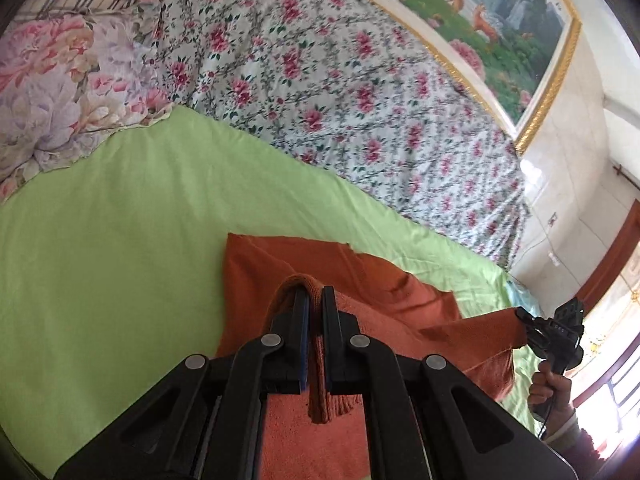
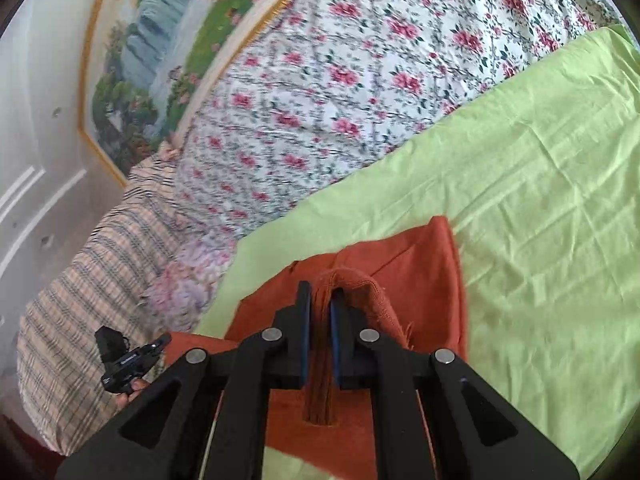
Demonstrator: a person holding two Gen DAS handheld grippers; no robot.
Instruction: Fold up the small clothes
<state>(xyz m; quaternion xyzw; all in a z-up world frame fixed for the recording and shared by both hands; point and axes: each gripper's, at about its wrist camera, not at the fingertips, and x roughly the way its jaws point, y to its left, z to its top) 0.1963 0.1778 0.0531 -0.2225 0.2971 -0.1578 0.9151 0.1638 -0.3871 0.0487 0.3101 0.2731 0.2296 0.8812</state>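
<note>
A rust-orange knit garment (image 1: 360, 276) lies partly on the light green sheet (image 1: 120, 220), its near part lifted. My left gripper (image 1: 315, 296) is shut on a bunched ribbed edge of it. My right gripper (image 2: 320, 292) is shut on another bunched edge of the same garment (image 2: 420, 264). In the left wrist view the right gripper (image 1: 524, 320) shows at the far right, pinching the garment's corner and pulling it taut. In the right wrist view the left gripper (image 2: 158, 344) shows at the lower left, holding the other corner.
A floral quilt (image 1: 340, 80) lies heaped behind the green sheet. A pink and lilac floral pillow (image 1: 52, 92) sits at the left, with a plaid cover (image 2: 80, 300) beside it. A gold-framed landscape painting (image 1: 500, 20) hangs on the wall behind.
</note>
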